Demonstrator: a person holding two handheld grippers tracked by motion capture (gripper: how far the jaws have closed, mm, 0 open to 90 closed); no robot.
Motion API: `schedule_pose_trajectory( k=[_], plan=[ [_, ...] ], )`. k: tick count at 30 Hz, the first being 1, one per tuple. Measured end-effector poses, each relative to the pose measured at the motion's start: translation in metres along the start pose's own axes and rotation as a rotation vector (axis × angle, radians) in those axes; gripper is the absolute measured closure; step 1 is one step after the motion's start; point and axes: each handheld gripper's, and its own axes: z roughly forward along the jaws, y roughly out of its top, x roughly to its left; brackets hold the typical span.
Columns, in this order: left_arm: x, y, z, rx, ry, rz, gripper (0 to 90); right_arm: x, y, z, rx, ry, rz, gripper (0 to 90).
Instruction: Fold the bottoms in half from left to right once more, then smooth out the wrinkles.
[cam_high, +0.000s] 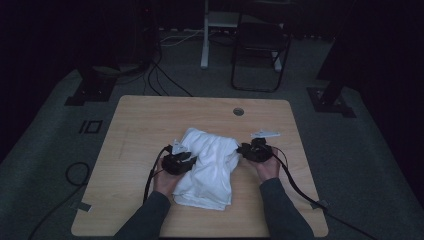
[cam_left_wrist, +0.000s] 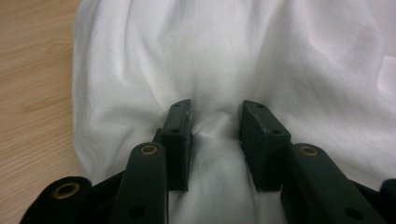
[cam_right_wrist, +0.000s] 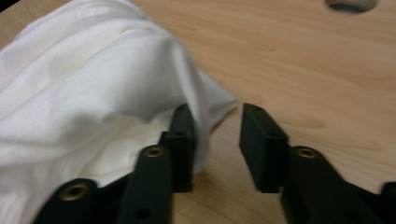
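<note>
White cloth (cam_high: 207, 167) lies bunched on the wooden table (cam_high: 140, 125), between my two claws, and it is what both of them are working at. From above I see my left gripper (cam_high: 186, 159) resting over the cloth's left side, with my left hand (cam_high: 163, 181) behind it. My right gripper (cam_high: 245, 149) sits just off the cloth's right edge, held by my right hand (cam_high: 267, 167).

Looking along the left claw, the fabric spreads out ahead of it, beneath it and off to its right, with bare tabletop only to its left. Its jaws stand partly apart and press down into the cloth, and a small ridge of fabric rises in the gap between them. I cannot tell whether the pads are actually pinching that ridge.

Looking along the right claw, the cloth heaps up to its left and ahead. The jaws are parted. A loose corner of fabric drapes against the inner face of the left finger (cam_right_wrist: 183, 135), while the right finger stands clear over bare wood, so nothing is gripped there. A round hole in the tabletop (cam_right_wrist: 349, 4) lies far ahead of this claw and to its right.
</note>
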Motion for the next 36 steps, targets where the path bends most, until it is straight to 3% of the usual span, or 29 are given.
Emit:
schedule_pose_trajectory(
  k=[6, 14, 20, 24, 27, 30, 31, 34, 36],
  plan=[
    [-0.008, -0.001, 0.004, -0.003, 0.069, -0.003, 65.7, -0.003, 0.012, -0.022, -0.050, -0.022, -0.023, 53.5],
    [-0.011, -0.003, 0.004, -0.022, 0.091, -0.015, 65.9, 0.008, 0.029, -0.034, -0.117, -0.005, -0.045, 50.2],
    [-0.009, -0.003, 0.004, -0.026, 0.083, -0.016, 65.8, 0.022, 0.039, -0.030, -0.142, 0.022, -0.070, 45.4],
    [-0.010, -0.003, 0.004, -0.023, 0.084, -0.013, 65.8, 0.035, 0.045, -0.010, -0.123, 0.047, -0.083, 43.0],
    [-0.010, -0.003, 0.004, -0.023, 0.084, -0.014, 65.9, 0.038, 0.043, 0.006, -0.062, 0.046, -0.093, 53.6],
    [-0.010, -0.003, 0.004, -0.026, 0.083, -0.014, 65.9, 0.038, 0.037, 0.015, 0.004, 0.028, -0.103, 79.9],
    [-0.010, -0.004, 0.004, -0.028, 0.081, -0.018, 65.9, 0.038, 0.035, 0.015, 0.004, 0.022, -0.103, 83.5],
    [-0.010, -0.004, 0.003, -0.031, 0.080, -0.022, 65.9, 0.031, 0.029, 0.008, 0.001, 0.028, -0.074, 85.1],
    [-0.010, -0.004, 0.003, -0.029, 0.077, -0.022, 66.2, 0.026, 0.023, 0.001, 0.003, 0.027, -0.090, 85.5]
  ],
)
